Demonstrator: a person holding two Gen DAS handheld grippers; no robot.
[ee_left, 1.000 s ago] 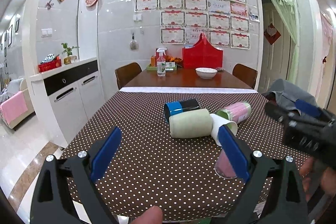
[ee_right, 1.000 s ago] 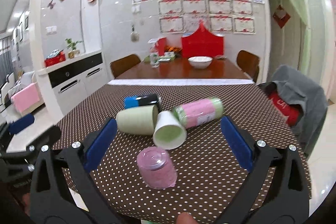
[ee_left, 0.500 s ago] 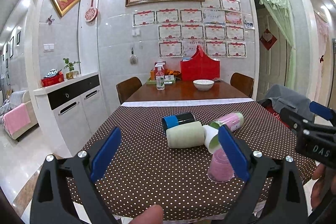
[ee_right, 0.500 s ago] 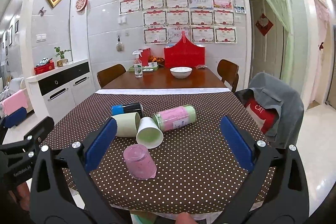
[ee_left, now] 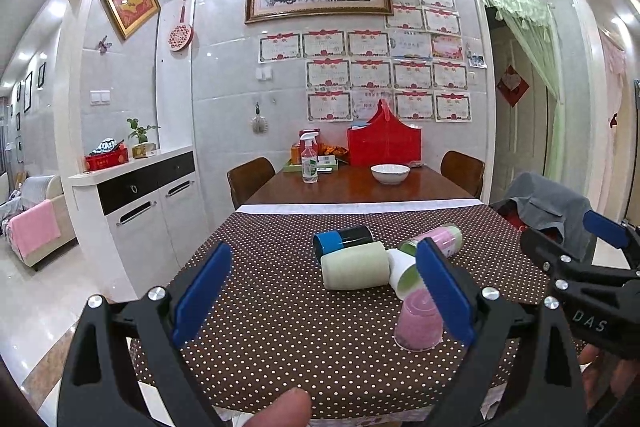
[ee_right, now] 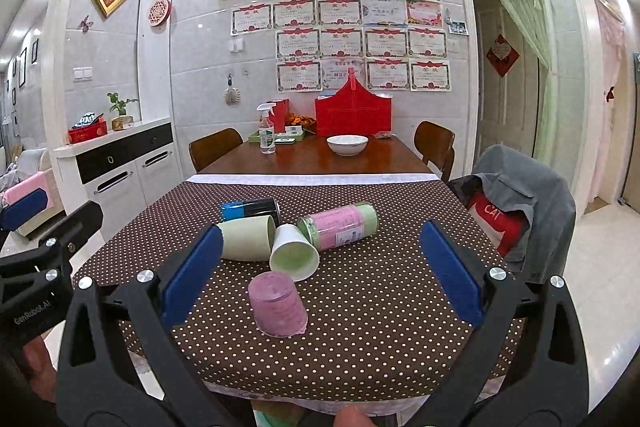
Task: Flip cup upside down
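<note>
From the left wrist, the left gripper (ee_left: 322, 289) gapes wide and empty; its right pad partly hides the pink cup (ee_left: 418, 319), apparently mouth-down on the dotted tablecloth (ee_left: 280, 327). From the right wrist, the right gripper (ee_right: 320, 273) is spread wide, holding nothing; the pink cup (ee_right: 277, 303) stands inverted near a tipped, empty white cup (ee_right: 294, 253)

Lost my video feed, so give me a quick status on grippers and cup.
Left gripper open, empty. Right gripper open, empty. Pink cup upside down on dotted tablecloth, apart from the tipped cups behind. Nothing in the way.
</note>
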